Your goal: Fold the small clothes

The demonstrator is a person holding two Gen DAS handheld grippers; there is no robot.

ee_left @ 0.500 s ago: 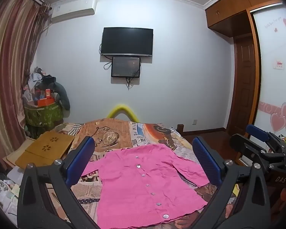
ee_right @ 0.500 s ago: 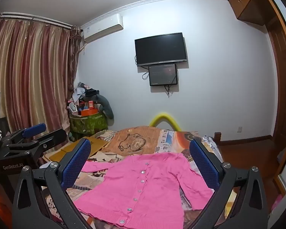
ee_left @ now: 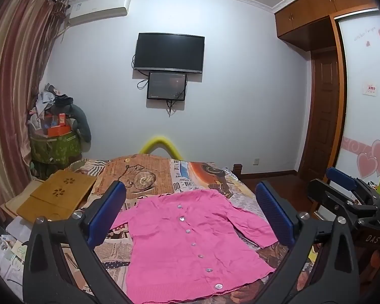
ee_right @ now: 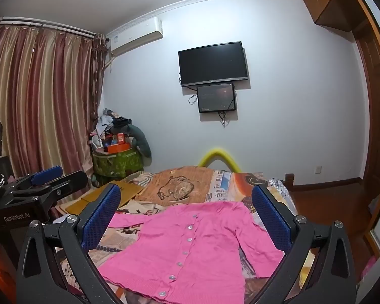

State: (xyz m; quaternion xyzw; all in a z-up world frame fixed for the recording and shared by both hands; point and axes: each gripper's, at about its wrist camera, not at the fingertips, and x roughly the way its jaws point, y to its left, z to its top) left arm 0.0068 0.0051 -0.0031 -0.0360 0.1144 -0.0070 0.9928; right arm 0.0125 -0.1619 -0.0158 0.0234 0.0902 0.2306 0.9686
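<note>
A pink buttoned cardigan (ee_left: 190, 243) (ee_right: 190, 248) lies flat and face up on the bed, hem toward me, both sleeves spread sideways. My left gripper (ee_left: 190, 215) hovers above its near part, jaws wide open and empty, blue pads (ee_left: 106, 215) on either side. Likewise my right gripper (ee_right: 187, 217) is held over the cardigan, open with nothing between its pads (ee_right: 272, 220). Each gripper shows in the other's view: the right gripper (ee_left: 342, 185) at the right edge, the left gripper (ee_right: 46, 174) at the left edge.
The bed has a patterned newsprint cover (ee_left: 164, 174). A wooden lap tray (ee_left: 58, 195) lies at its left side. A cluttered green bin (ee_left: 53, 147) stands by the curtains (ee_left: 10, 101). A TV (ee_left: 169, 52) hangs on the far wall; a wardrobe (ee_left: 324, 76) stands right.
</note>
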